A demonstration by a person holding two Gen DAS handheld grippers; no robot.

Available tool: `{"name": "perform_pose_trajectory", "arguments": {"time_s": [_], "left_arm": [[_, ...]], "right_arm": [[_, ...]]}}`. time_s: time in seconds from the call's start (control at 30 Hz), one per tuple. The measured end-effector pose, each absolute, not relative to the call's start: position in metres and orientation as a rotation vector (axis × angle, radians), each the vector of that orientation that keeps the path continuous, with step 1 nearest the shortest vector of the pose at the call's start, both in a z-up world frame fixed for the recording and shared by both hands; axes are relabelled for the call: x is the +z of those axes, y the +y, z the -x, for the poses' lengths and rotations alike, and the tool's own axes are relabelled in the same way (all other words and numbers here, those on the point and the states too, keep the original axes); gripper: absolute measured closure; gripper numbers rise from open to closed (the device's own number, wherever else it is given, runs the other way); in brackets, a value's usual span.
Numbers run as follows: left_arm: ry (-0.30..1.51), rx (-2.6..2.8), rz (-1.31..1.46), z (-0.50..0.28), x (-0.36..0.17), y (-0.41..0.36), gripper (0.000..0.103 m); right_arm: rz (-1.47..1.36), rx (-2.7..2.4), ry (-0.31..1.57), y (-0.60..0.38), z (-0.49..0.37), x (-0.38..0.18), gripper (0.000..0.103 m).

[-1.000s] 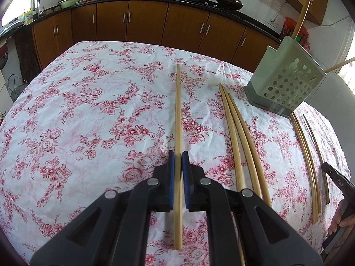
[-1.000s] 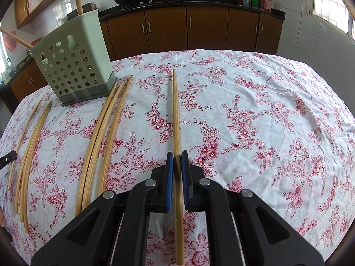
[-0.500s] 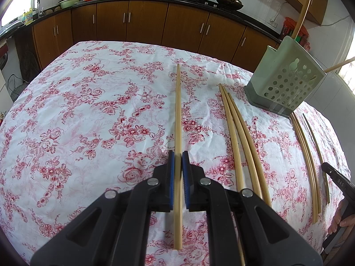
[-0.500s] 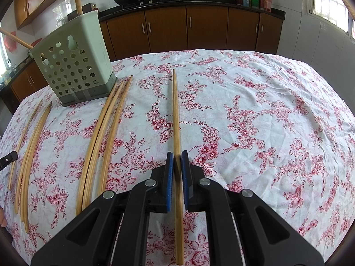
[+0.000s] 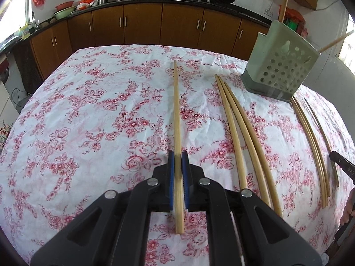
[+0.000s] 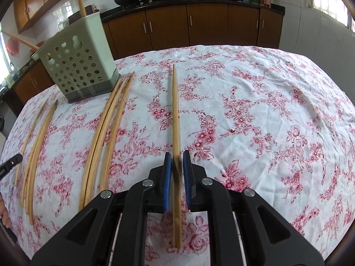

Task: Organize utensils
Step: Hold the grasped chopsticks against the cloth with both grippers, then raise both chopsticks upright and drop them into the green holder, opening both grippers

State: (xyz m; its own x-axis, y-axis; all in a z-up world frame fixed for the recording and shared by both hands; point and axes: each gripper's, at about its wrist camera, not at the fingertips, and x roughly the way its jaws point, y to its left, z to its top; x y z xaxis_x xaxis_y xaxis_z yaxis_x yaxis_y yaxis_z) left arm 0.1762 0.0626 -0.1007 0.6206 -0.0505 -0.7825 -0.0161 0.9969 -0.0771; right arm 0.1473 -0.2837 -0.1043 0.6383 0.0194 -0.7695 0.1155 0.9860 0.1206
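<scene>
Both grippers, left [image 5: 178, 155] and right [image 6: 176, 155], straddle a chopstick each [image 5: 176, 110] [image 6: 175, 110]; we judge the left clamped, the right seemingly slack, ready for the holder [image 6: 82, 66] at upper left.

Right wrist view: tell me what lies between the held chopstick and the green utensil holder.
In the right wrist view, three chopsticks lie side by side between the held chopstick and utensil holder.
</scene>
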Motion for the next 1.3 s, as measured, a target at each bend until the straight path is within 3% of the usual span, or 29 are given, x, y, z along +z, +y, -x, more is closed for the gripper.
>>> {"name": "perform_pose_trajectory", "arguments": {"time_s": [0.17,0.63,1.3], "left_arm": [[0.895,-0.014,0.027,-0.176,-0.093,0.059,0.095],[0.584,-0.037,0.095,-0.167,0.037,0.073,0.095],[0.368,-0.302,0.012,-0.133,0.154,0.005,0.095]], "right_arm": [[-0.159,-0.058,0.863,-0.284,-0.145,-0.092,0.095],[-0.144,-0.066,0.541,-0.298,-0.135,0.015,0.095],[-0.200,0.194,0.198,-0.261,-0.117,0.138,0.095]]}}
